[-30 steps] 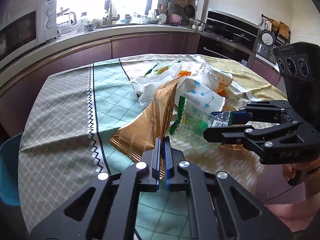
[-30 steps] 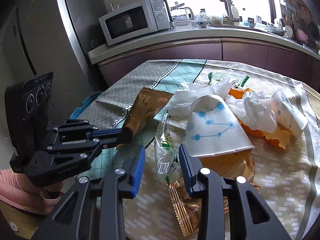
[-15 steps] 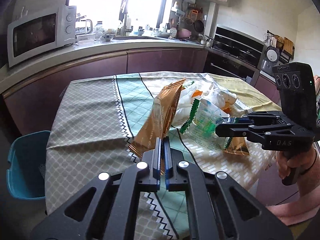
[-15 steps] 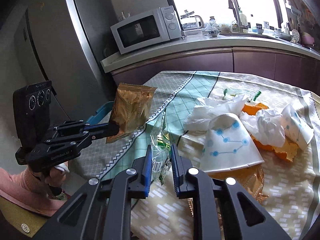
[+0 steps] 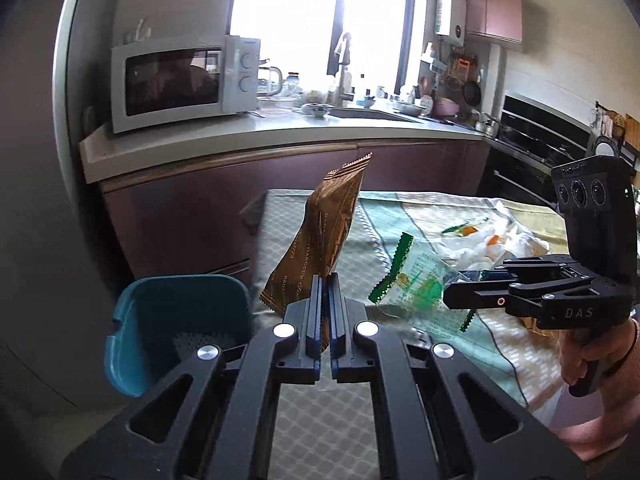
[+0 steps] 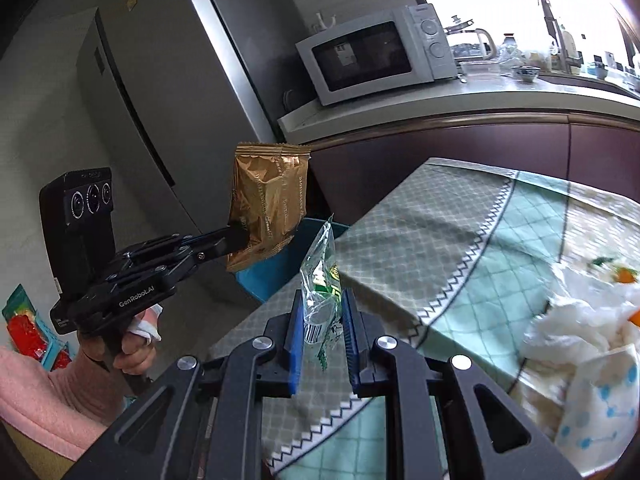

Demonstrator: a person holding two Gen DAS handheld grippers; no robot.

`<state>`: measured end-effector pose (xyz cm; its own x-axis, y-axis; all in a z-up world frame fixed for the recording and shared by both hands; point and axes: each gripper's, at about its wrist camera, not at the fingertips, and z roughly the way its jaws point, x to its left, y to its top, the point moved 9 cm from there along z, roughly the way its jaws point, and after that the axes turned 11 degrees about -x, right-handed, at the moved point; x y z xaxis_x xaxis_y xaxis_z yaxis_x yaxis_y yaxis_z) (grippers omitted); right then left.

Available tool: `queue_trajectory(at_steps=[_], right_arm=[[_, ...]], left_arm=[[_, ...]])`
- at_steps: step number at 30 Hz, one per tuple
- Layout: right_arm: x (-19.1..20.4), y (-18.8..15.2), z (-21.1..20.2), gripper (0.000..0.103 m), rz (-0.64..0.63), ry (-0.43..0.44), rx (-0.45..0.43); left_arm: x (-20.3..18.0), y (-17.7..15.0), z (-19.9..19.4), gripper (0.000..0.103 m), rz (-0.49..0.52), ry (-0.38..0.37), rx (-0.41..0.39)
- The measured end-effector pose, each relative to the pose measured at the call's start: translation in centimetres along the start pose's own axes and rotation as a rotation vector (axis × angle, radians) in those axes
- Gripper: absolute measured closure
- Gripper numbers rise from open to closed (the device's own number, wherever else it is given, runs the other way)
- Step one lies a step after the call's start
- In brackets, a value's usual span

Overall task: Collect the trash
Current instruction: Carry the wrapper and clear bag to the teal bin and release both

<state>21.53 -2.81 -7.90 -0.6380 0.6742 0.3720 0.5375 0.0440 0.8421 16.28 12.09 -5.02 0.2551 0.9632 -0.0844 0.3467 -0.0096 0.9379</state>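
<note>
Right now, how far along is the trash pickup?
Done: nothing visibly binned; the bin looks empty. In hand: left gripper holds the gold wrapper, right gripper the clear wrapper. Left: tissues and orange scraps on the table.

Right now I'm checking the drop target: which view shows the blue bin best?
The left wrist view: the blue bin shows its open mouth and inside. The right wrist view shows only a sliver of it behind the gold wrapper.
</note>
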Motion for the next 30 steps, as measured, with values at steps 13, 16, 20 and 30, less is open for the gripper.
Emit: queue_trajectory(at_steps=[13,16,20,30], right_arm=[[3.8,1.7,12.2,0.086,-0.006,0.097,0.116],[3.6,1.2,14.3,0.086,0.014,0.084,0.148],[2.9,0.3,16.7,0.086,0.046,0.059,0.191],[1.9,-1.2,21.1,0.085,0.079,0.005,0.286]], left_arm=[[11.8,-3.5,2.0,0.1,-0.036,0.205,0.104],[12.9,-4.7,3.1,0.1,-0.042,0.22,0.134],[14.3,-6.2,4.8,0.1,-0.058,0.235,0.177],[15.9,-9.9,8.4,0.098,-0.104,0.255,0.271]])
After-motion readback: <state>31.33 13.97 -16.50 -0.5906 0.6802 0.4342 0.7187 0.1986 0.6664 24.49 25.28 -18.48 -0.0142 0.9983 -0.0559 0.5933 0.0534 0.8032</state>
